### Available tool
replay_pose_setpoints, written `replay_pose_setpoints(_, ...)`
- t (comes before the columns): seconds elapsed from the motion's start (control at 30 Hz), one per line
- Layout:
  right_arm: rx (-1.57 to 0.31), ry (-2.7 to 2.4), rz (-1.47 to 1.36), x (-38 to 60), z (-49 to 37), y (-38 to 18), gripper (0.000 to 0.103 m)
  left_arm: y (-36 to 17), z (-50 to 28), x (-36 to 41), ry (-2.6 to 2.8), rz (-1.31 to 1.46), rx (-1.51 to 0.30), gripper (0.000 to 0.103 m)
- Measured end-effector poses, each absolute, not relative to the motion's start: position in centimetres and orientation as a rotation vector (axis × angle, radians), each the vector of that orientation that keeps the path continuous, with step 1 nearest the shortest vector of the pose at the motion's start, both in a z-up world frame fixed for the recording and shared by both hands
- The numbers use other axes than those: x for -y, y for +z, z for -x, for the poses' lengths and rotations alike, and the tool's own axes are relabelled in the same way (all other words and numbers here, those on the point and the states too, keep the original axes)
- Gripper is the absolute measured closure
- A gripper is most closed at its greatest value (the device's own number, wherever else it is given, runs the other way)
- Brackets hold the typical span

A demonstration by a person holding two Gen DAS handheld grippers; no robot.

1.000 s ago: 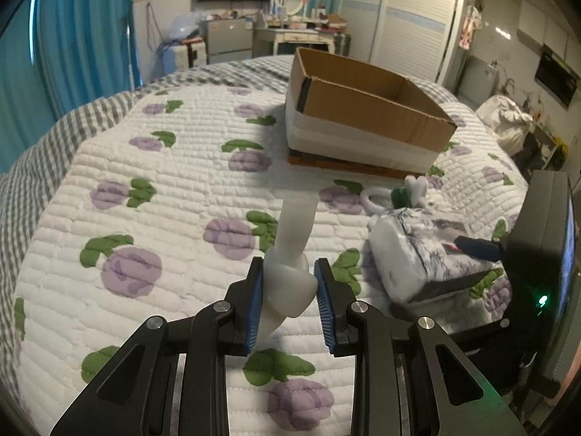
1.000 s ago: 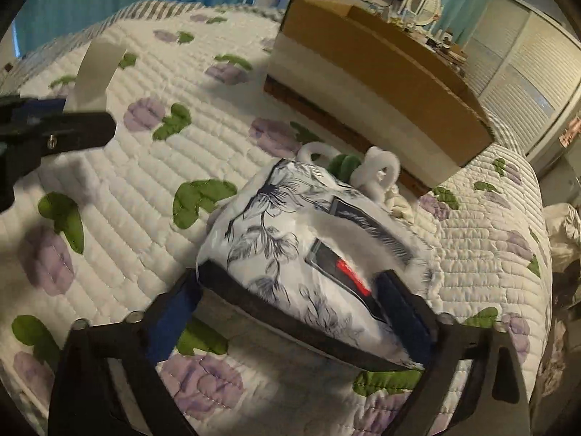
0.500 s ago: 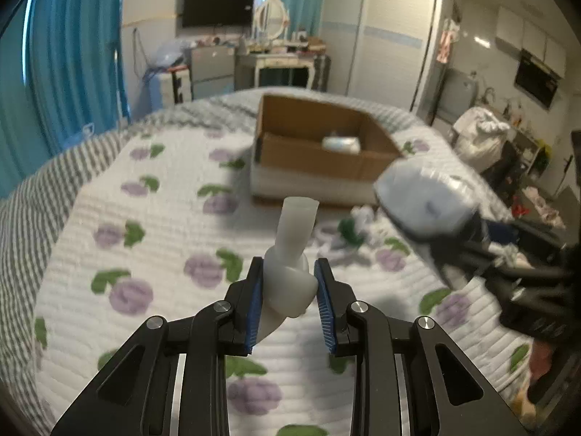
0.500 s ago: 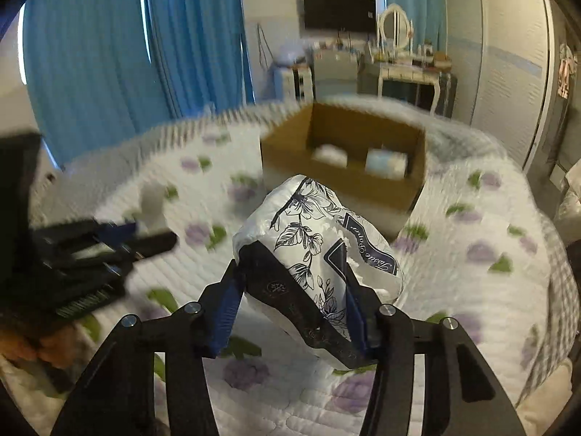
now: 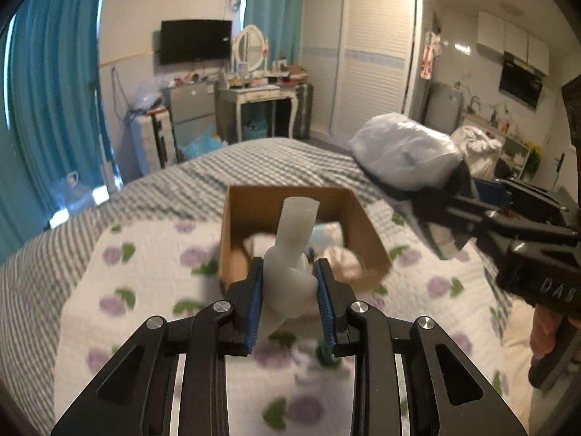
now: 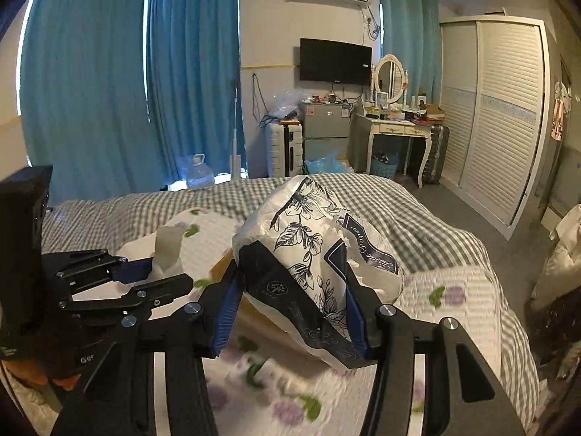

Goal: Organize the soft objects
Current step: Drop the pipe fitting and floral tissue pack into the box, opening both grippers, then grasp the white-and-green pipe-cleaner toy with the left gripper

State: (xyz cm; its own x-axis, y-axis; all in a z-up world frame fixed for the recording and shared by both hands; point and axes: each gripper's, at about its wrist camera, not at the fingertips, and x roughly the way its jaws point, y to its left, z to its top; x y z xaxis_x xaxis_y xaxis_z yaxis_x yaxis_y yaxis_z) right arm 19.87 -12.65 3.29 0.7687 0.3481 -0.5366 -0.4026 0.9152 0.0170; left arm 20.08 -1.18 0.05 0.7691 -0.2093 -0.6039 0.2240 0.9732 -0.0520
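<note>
My left gripper point(image 5: 289, 296) is shut on a knotted white soft piece point(image 5: 290, 254) and holds it in the air in front of an open cardboard box point(image 5: 366, 234) on the bed. The box holds several pale soft items, blurred. My right gripper point(image 6: 292, 314) is shut on a floral-printed white tissue pack point(image 6: 316, 247), raised above the bed. That pack also shows in the left wrist view point(image 5: 405, 150), up right of the box. The left gripper appears at the left of the right wrist view point(image 6: 159, 276).
A quilt with purple flowers point(image 5: 145, 276) covers the bed over a grey checked sheet point(image 5: 261, 161). A white and green soft item point(image 5: 319, 354) lies blurred below my left fingers. A dresser point(image 6: 395, 127), wardrobe point(image 6: 501, 116) and blue curtains point(image 6: 109, 83) stand beyond the bed.
Both grippers have risen well above the bed with their loads. The box now sits lower in the left view, and the tissue pack has moved up and right of it.
</note>
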Motion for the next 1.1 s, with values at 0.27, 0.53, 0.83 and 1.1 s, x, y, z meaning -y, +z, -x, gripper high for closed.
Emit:
replay_pose_setpoints(0.27,-0.643,0.419,0.046,12.8,-31.1,-1.1,0.051,-4.4,-29.4,1.8,-0.236,-0.057,-0.721,0.075)
replay_pose_setpoints(0.53,-0.682,0.42,0.031,12.3,-36.5,-6.1,0.043,-8.7,-33.0,2.1,-0.222,-0.091,-0.754,0.048)
replay_pose_setpoints(0.83,-0.645,0.384,0.024,13.4,-35.2,-4.4,0.027,-6.5,-30.6,1.7,-0.168,-0.082,-0.695,0.028)
replay_pose_setpoints(1.1,-0.537,0.349,0.045,15.7,-27.7,4.2,0.025,1.9,-23.4,1.2,-0.132,-0.083,-0.538,0.028)
